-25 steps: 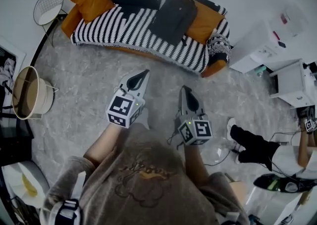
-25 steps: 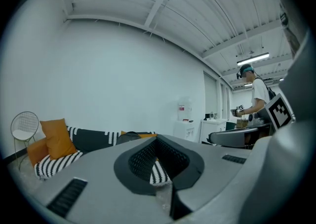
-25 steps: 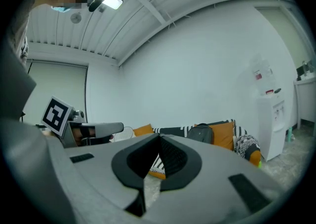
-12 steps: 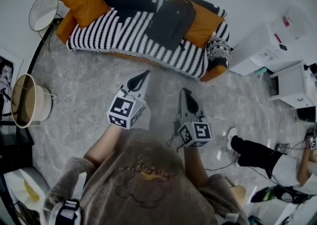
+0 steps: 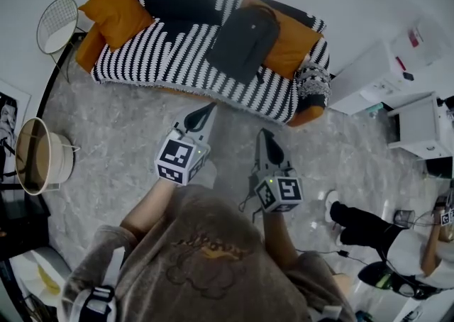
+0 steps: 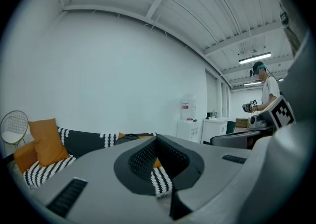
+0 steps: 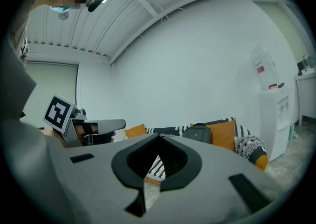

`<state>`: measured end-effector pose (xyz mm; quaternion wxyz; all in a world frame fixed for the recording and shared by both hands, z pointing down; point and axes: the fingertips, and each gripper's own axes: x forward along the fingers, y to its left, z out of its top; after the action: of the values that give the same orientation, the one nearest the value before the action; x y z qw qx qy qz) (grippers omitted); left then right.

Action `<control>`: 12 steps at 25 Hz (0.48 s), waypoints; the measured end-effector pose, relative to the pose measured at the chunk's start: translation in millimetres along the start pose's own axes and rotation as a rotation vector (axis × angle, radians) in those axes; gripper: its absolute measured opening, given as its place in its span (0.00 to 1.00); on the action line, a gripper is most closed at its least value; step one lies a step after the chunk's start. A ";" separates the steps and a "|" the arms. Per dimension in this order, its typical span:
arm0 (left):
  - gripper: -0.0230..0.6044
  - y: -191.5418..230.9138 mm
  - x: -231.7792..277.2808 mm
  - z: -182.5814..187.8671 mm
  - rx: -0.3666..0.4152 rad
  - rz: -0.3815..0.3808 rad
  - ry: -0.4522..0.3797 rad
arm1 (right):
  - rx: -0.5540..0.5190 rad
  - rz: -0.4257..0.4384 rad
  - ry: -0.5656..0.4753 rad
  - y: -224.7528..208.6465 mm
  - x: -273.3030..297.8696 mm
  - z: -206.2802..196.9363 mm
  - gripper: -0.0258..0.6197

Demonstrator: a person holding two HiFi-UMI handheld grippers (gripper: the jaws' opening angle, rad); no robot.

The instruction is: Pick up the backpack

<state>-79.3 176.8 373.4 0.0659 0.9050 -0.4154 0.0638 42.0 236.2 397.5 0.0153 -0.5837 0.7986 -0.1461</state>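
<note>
The dark grey fabric backpack [image 5: 245, 38] lies on the sofa with the black and white striped cover [image 5: 156, 47], toward the sofa's right end. It leans back against a large orange cushion [image 5: 296, 32], and its lower part reaches toward the front edge of the seat. In the right gripper view I see it upright [image 7: 199, 132], with a small carry handle at the top.

My left claw [image 5: 204, 111] and my right claw [image 5: 265, 136] are both over the grey carpet [image 5: 120, 136], well apart from the sofa, and they point toward it. The jaws of both are together and nothing is between them.

I judge that the backpack is soft and will fold or sag when lifted, because the cloth has no stiff frame that I can see. It looks rather flat, so perhaps it is not heavy, but I cannot know what is inside. The fabric seems matte and not slippery. The best place to take hold is, I think, the top handle or a shoulder strap. The straps I cannot make out clearly. A pinch on the flat front panel would probably slide off.
</note>
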 end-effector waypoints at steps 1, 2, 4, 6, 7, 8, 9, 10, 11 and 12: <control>0.04 3.8 5.6 2.1 0.000 -0.004 0.000 | 0.003 -0.003 0.001 -2.4 5.6 1.8 0.04; 0.04 7.8 11.5 4.4 0.000 -0.009 0.000 | 0.004 -0.007 0.001 -4.4 11.4 4.3 0.04; 0.04 16.4 23.9 9.0 0.000 -0.021 0.002 | 0.006 -0.018 -0.001 -8.3 23.6 10.5 0.04; 0.04 24.5 37.2 13.7 -0.003 -0.035 0.003 | 0.005 -0.031 -0.002 -13.2 36.3 16.3 0.04; 0.04 28.3 44.3 16.2 -0.005 -0.043 0.004 | 0.005 -0.037 -0.002 -16.0 43.1 18.9 0.04; 0.04 32.1 51.4 18.6 -0.005 -0.051 0.004 | 0.006 -0.043 -0.003 -18.8 50.2 21.5 0.04; 0.04 35.7 58.4 20.5 -0.004 -0.060 0.006 | 0.007 -0.048 -0.004 -21.4 57.4 24.0 0.04; 0.04 39.1 65.0 22.0 -0.001 -0.069 0.008 | 0.006 -0.054 -0.005 -23.7 64.3 26.7 0.04; 0.04 42.8 71.3 23.1 0.004 -0.076 0.009 | 0.004 -0.058 -0.005 -25.6 71.3 29.3 0.04; 0.04 47.1 77.5 24.0 0.011 -0.082 0.010 | 0.002 -0.062 -0.005 -27.3 78.7 31.9 0.04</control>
<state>-63.4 84.6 366.1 0.0657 0.9213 -0.3772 0.0678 48.5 148.0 385.3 0.0132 -0.6085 0.7799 -0.1456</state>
